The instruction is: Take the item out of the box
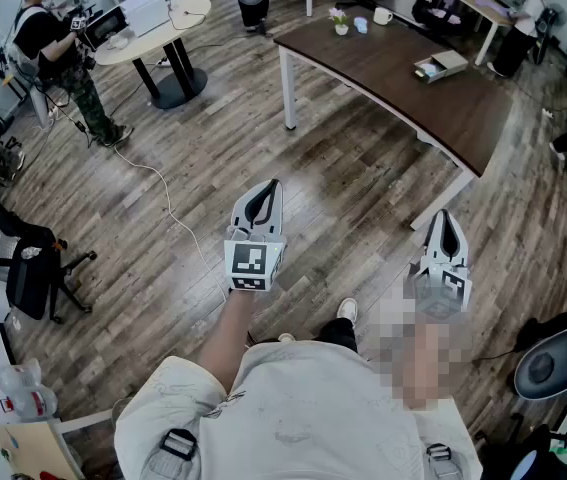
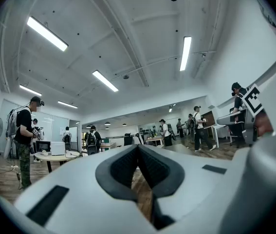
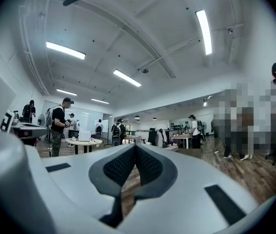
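Note:
A small white box (image 1: 440,65) lies open on the dark brown table (image 1: 403,78) at the far right; I cannot tell what is inside it. I hold both grippers out over the wooden floor, well short of the table. In the head view my left gripper (image 1: 260,200) points forward, its jaws shut and empty. My right gripper (image 1: 444,230) hangs nearer the table's front corner, also shut on nothing. In the left gripper view the gripper (image 2: 138,147) shows its tips meeting. The right gripper view shows the same of its gripper (image 3: 136,147).
A white mug (image 1: 382,15) and a small potted plant (image 1: 340,20) stand at the table's far end. A person (image 1: 58,48) stands by a round white table (image 1: 158,23) at the far left. A cable (image 1: 163,193) runs across the floor. An office chair (image 1: 28,268) is at the left.

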`<state>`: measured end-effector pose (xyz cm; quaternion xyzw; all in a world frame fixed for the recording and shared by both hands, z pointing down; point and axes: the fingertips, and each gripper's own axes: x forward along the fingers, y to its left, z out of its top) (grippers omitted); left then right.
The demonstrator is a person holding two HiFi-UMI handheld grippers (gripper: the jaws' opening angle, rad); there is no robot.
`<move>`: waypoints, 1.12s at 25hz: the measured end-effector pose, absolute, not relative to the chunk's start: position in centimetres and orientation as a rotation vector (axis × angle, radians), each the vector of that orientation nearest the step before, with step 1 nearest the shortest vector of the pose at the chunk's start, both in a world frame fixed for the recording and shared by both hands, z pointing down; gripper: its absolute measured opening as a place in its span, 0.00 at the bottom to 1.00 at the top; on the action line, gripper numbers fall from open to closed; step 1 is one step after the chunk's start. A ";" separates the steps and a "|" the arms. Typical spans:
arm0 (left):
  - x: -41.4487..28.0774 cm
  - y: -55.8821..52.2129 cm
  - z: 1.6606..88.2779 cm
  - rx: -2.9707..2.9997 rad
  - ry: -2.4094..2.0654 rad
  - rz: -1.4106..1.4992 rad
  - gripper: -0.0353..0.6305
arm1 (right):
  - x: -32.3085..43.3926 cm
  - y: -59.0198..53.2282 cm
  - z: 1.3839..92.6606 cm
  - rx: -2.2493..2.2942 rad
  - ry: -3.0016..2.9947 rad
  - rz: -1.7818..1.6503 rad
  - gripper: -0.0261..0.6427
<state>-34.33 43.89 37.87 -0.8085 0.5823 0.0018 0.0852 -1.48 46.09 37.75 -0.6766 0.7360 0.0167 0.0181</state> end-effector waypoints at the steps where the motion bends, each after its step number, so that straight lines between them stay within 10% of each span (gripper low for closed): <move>1: -34.2 43.9 37.8 -2.410 1.735 0.004 0.06 | -1.5 46.1 37.7 -2.098 2.290 0.054 0.04; 23: -34.1 42.7 38.6 -2.433 1.738 -0.015 0.06 | -1.4 44.9 38.2 -2.106 2.273 0.010 0.05; 28: -32.9 42.1 39.0 -2.450 1.720 -0.026 0.06 | -0.6 44.2 38.3 -2.121 2.250 0.032 0.29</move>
